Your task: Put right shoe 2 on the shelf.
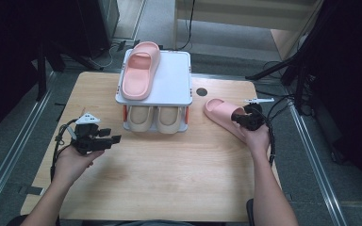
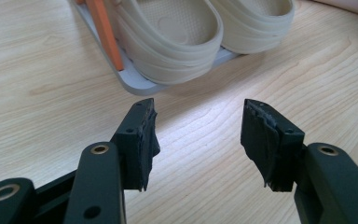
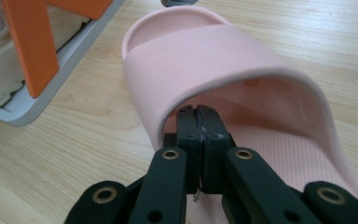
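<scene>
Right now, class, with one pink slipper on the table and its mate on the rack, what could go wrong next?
1. The right tool is shut under the pink slipper's strap, pinching nothing; lifted that way, the slipper may swing or slide off.
2. The rack stands close by; a swinging slipper could knock it or the slipper on top.
3. The left tool is open and far off, so it cannot steady anything.
</scene>
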